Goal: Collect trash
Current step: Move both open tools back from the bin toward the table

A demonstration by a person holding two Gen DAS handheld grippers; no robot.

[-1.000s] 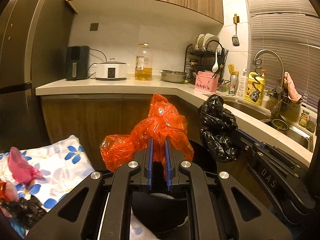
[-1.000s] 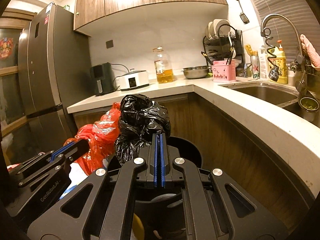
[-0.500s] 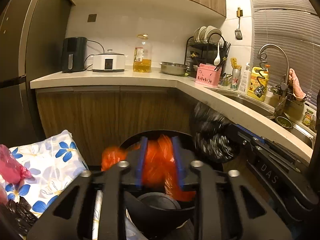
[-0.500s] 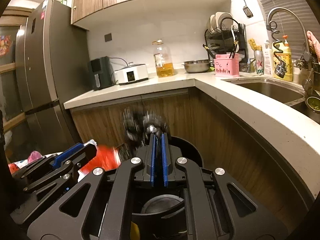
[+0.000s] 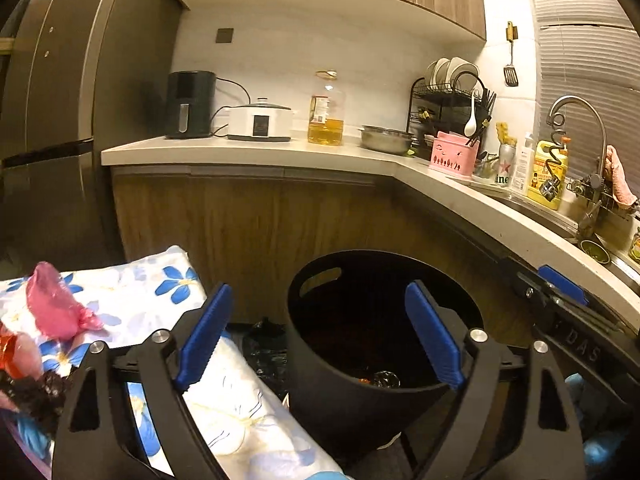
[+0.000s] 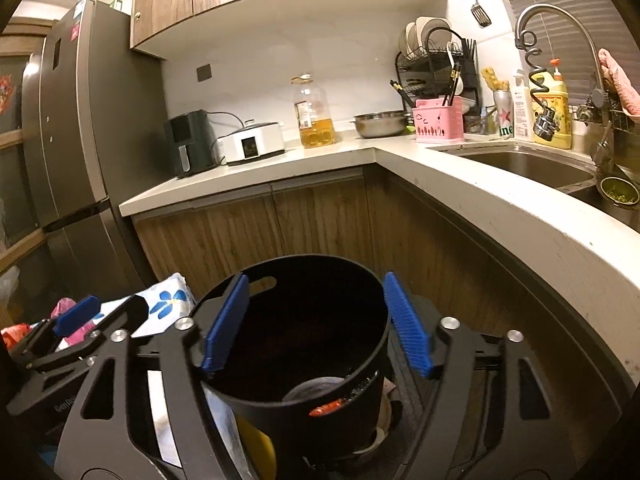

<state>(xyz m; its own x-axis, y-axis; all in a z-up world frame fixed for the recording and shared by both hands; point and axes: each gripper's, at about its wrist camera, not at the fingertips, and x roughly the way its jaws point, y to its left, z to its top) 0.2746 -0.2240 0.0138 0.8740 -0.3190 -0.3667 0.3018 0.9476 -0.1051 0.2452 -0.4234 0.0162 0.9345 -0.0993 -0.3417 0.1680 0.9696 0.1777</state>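
Both tongs are spread wide and hold nothing. In the left wrist view the left tongs (image 5: 318,334) frame a black bin (image 5: 448,300) with a slot handle cut near its rim at about 10 o'clock; the blue pads (image 5: 204,334) stand far apart, one over a floral cloth (image 5: 120,304), the other over the bin's mouth. The bin's inside is dark — only a glint of orange and something shiny shows low down, too dim to name. A small black bag (image 5: 264,344) lies just beside the bin at its 9 o'clock, between bin and cloth. On the cloth, toward 9 o'clock of the view, sits a pink bag (image 5: 56,308), with a scrap of red and a dark crumpled lump below it at the edge. The right tongs (image 5: 560,280) show at 3 o'clock, close under the counter (image 5: 460,200) edge.

From the right wrist view the right tongs (image 6: 316,324) hang directly above the same bin (image 6: 372,288), pads splayed to either side of its rim — empty between them. A pale round shape and an orange-red scrap (image 6: 326,408) show near the bin's near wall; whether inside or reflected I cannot tell. The left tongs (image 6: 80,316) sit at 9 o'clock over the cloth (image 6: 164,304).
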